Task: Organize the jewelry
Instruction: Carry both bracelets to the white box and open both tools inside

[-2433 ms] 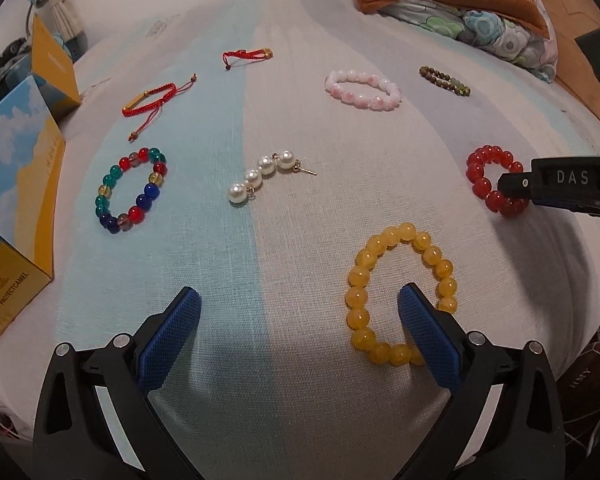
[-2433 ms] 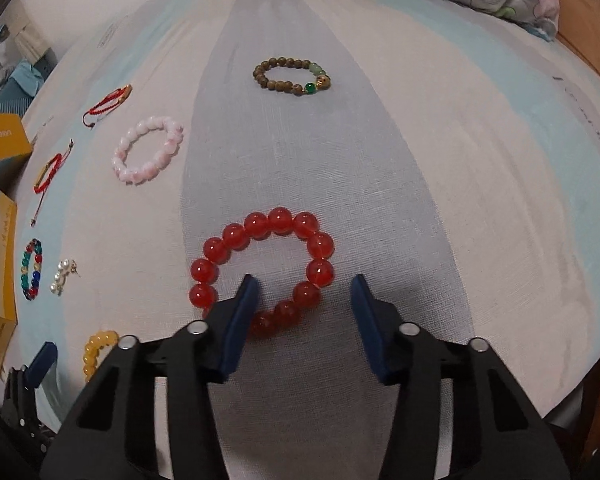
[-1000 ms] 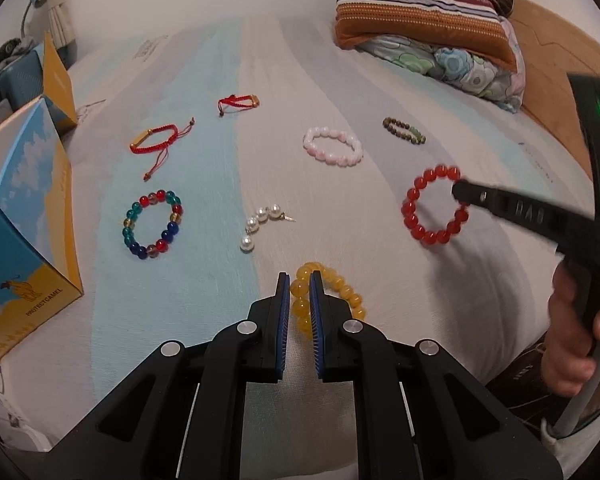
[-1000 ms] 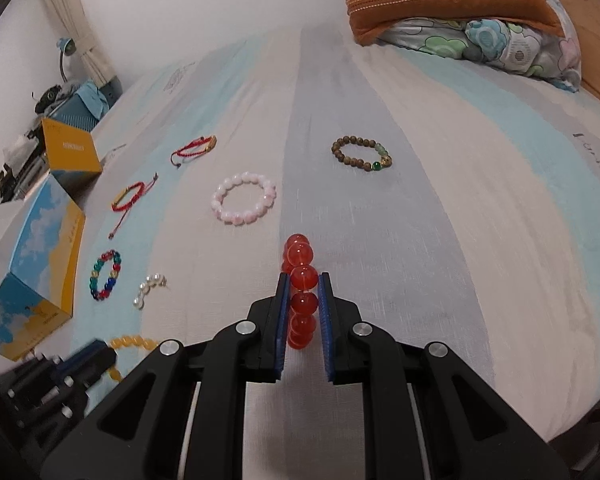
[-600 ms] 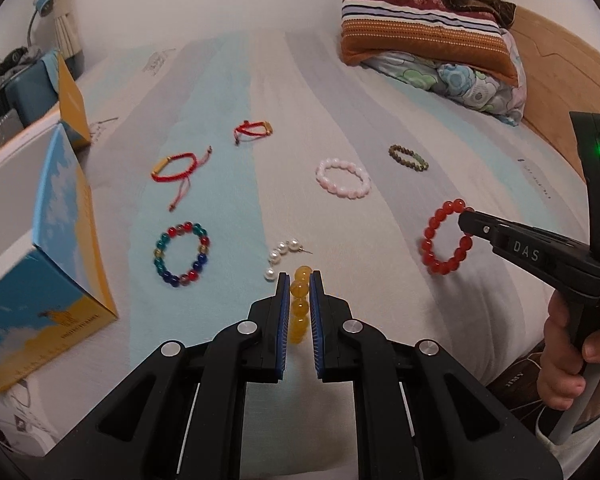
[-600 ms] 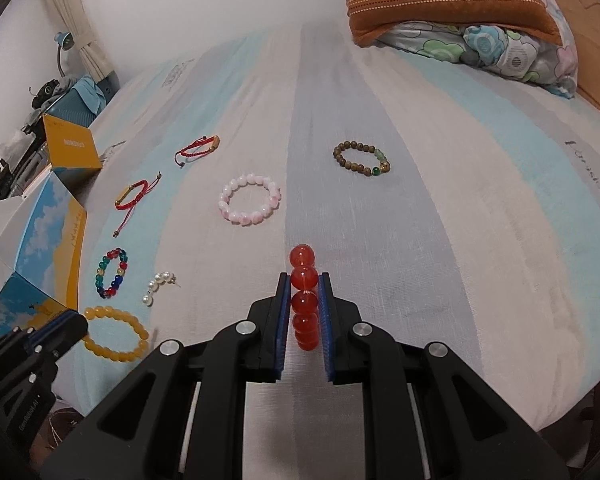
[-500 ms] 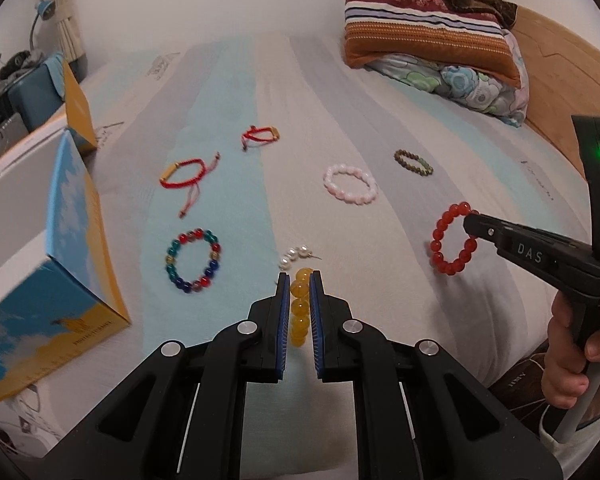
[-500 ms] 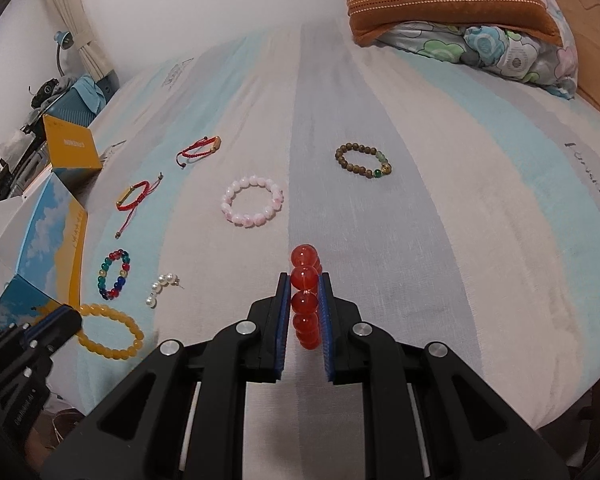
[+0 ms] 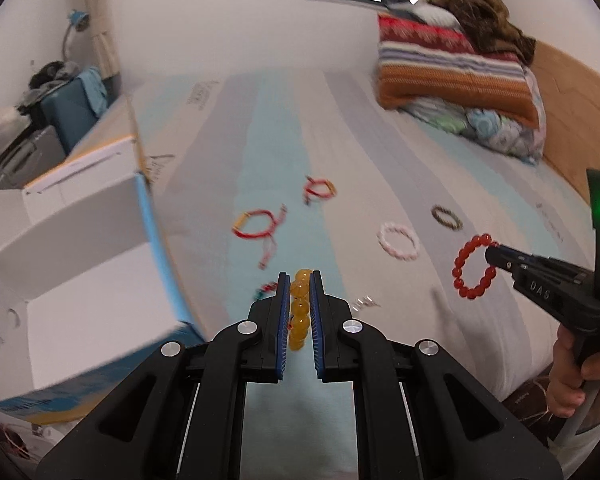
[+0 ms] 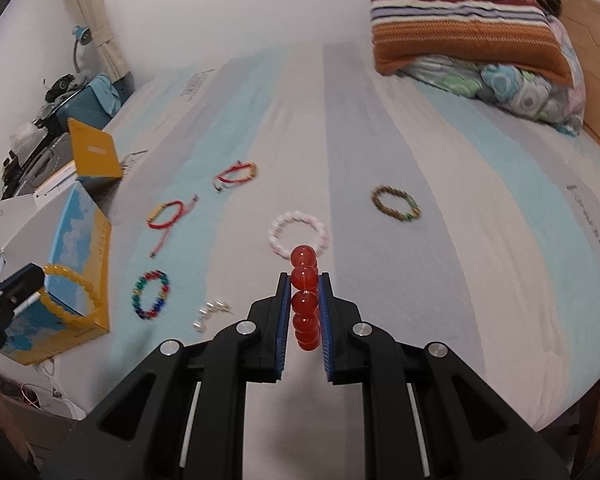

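Clamped red bead bracelet (image 10: 305, 304) at lower centre; held yellow bead bracelet (image 10: 70, 294) over open box (image 10: 66, 252) at left edge.

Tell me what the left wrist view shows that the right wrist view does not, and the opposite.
Only the left wrist view shows the box's white inside and the person's right hand. Only the right wrist view shows the multicolour bracelet whole and the pearl piece clearly. Both show the yellow bracelet in the left gripper and the red bracelet in the right gripper.
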The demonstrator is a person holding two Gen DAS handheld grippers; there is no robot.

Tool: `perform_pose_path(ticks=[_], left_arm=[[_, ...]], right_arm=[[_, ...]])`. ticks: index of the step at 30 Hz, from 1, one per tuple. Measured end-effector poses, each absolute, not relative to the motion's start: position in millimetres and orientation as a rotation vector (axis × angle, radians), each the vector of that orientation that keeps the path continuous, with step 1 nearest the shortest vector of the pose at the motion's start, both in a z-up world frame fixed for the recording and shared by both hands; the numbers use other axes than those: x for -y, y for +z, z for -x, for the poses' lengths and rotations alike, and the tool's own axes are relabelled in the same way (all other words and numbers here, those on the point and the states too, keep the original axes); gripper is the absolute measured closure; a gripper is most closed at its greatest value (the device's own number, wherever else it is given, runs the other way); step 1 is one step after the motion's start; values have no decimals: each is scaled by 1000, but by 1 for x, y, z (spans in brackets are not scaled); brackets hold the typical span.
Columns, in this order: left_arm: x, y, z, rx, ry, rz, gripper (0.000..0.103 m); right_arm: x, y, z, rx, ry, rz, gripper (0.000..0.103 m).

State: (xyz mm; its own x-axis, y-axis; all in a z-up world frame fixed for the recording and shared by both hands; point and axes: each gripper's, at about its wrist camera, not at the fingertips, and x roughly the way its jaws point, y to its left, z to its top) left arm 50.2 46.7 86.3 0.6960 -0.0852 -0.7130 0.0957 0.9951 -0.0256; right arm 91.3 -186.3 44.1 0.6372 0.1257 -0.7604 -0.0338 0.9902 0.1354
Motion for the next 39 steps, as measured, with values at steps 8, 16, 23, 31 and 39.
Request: perform_pose_path(ticks=[8, 16, 23, 31, 39], left_arm=[[-110, 117, -40, -743, -11, 43, 94], [-183, 122, -21, -737, 123, 86, 94], [-245, 114, 2, -750, 226, 129, 94], [-300, 91, 20, -791, 318, 164, 94], [-336, 59, 21, -838, 358, 212, 94]], right_arm=[[123, 82, -97, -830, 165, -70, 90], [31, 115, -97, -772, 294, 1, 90], [-51, 120, -95, -760, 422, 47, 90], [-126, 98, -94, -790, 535, 95, 90], [-169, 55, -99, -880, 551, 149, 90]])
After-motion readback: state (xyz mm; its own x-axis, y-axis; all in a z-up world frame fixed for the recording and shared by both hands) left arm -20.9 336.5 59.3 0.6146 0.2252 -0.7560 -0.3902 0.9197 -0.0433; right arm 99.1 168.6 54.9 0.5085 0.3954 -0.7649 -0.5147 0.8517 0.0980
